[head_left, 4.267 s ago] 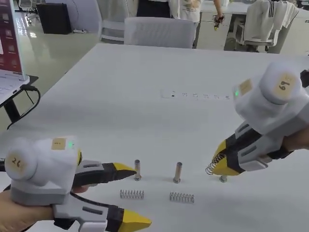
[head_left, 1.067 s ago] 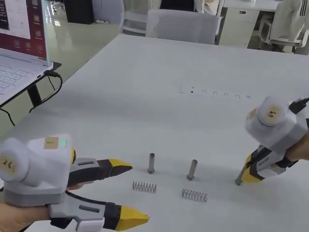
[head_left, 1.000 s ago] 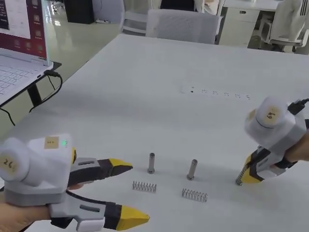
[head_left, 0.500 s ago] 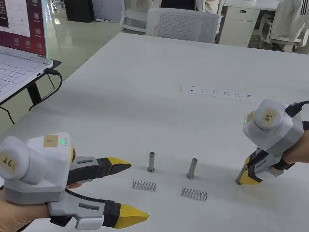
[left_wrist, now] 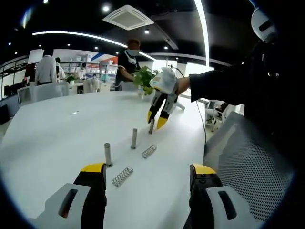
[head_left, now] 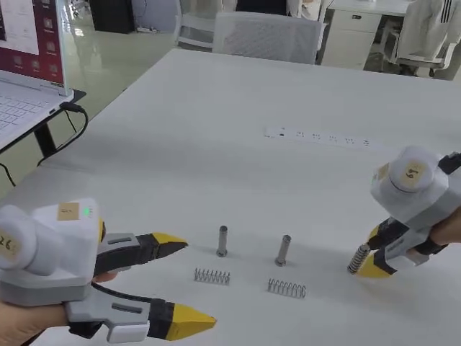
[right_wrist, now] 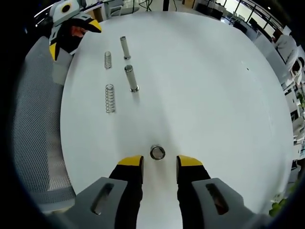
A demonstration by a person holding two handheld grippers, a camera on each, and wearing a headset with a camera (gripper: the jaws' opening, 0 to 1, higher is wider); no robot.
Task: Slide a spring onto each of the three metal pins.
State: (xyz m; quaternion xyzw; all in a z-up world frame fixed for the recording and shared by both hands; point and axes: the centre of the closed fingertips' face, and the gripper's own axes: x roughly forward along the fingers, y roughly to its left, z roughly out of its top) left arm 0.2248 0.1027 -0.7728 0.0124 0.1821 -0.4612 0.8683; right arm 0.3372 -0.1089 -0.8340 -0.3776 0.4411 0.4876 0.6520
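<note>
Beside pin [right_wrist: 157,152], right gripper [right_wrist: 160,161] (jaws apart)

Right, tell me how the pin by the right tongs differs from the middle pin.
The right pin has a spring coiled around it; the middle pin is bare, with a loose spring lying flat on the table near it. The right pin sits just off the tips of the right tongs; the middle pin stands clear of both tongs. Both pins stand upright on the white table.

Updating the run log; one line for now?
right tongs open by sprung pin | left tongs open | bare pins: two | loose springs: two
</note>
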